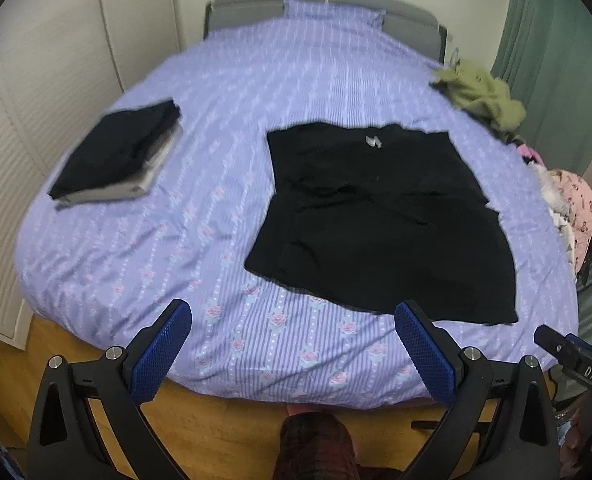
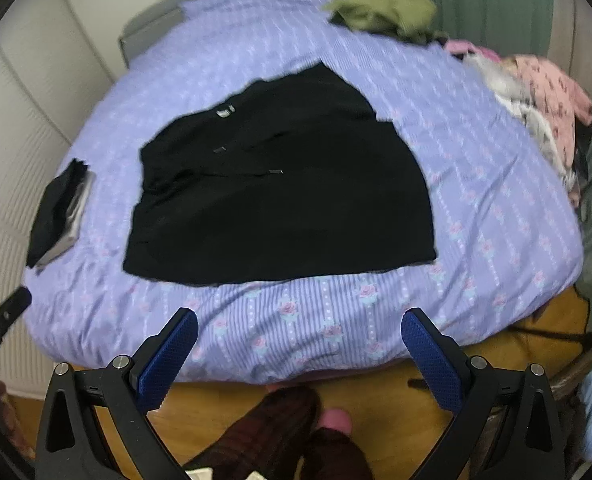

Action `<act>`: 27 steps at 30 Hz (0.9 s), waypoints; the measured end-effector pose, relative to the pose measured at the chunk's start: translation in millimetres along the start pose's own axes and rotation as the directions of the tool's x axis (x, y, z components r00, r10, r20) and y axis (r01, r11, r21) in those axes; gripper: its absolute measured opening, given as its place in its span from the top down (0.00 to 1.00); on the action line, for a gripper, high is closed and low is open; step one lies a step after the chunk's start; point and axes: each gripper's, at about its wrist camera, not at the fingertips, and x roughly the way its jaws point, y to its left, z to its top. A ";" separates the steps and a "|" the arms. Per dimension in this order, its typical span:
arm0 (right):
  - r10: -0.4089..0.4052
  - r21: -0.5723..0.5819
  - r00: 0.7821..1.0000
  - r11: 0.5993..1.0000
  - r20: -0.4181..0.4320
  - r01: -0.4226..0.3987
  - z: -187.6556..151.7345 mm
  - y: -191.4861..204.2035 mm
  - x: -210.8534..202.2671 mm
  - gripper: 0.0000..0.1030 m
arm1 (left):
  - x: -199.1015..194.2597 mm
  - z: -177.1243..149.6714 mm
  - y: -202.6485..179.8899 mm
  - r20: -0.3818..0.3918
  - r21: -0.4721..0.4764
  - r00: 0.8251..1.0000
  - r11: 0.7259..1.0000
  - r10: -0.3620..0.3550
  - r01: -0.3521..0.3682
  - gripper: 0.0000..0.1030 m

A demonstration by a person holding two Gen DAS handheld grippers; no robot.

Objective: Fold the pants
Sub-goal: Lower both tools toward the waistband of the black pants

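Black pants [image 1: 380, 220] lie flat, partly folded, on the purple bedspread [image 1: 223, 92] near the bed's front edge. They also show in the right wrist view [image 2: 279, 192]. My left gripper [image 1: 293, 320] is open and empty, held above the bed's front edge, just short of the pants. My right gripper [image 2: 300, 328] is open and empty, also above the front edge, below the pants' near hem. The right gripper's body [image 1: 576, 360] shows at the right of the left wrist view.
A stack of folded dark and grey clothes [image 1: 115, 156] lies at the bed's left side, also in the right wrist view [image 2: 57, 216]. An olive garment [image 1: 484, 96] and a pink garment pile [image 1: 572, 208] sit at the right edge. Wooden floor [image 1: 223, 420] and the person's legs [image 2: 279, 436] are below.
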 end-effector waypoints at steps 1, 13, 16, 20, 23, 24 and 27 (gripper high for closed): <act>-0.020 0.017 1.000 1.000 -0.019 0.020 3.2 0.1 7.9 0.00 | 12.1 4.3 1.4 -0.027 -0.001 1.000 1.000 -0.005 0.005 0.00; -0.066 0.216 0.989 0.972 -0.130 0.093 19.0 -21.4 113.6 0.00 | 148.7 19.4 15.6 -0.217 -0.092 0.970 0.992 -0.108 0.089 0.00; -0.067 0.214 0.987 0.972 -0.146 0.098 19.5 -27.3 136.2 0.00 | 172.1 14.3 14.8 -0.227 -0.096 0.968 0.992 -0.104 0.084 0.00; -0.054 0.255 0.985 0.962 -0.161 0.095 15.7 -39.5 166.2 0.00 | 201.5 7.6 8.1 -0.251 -0.116 0.962 0.990 -0.107 0.080 0.01; -0.047 0.295 0.985 0.951 -0.167 0.095 10.2 -47.5 176.6 0.00 | 216.7 3.6 3.9 -0.270 -0.147 0.953 0.984 -0.135 0.098 0.01; -0.040 0.307 0.986 0.947 -0.164 0.090 8.9 -50.2 179.6 0.01 | 220.0 3.0 3.2 -0.278 -0.150 0.950 0.983 -0.140 0.101 0.02; -0.032 0.313 0.988 0.946 -0.152 0.079 9.9 -53.3 184.7 0.01 | 224.5 2.5 2.1 -0.281 -0.149 0.949 0.983 -0.144 0.105 0.04</act>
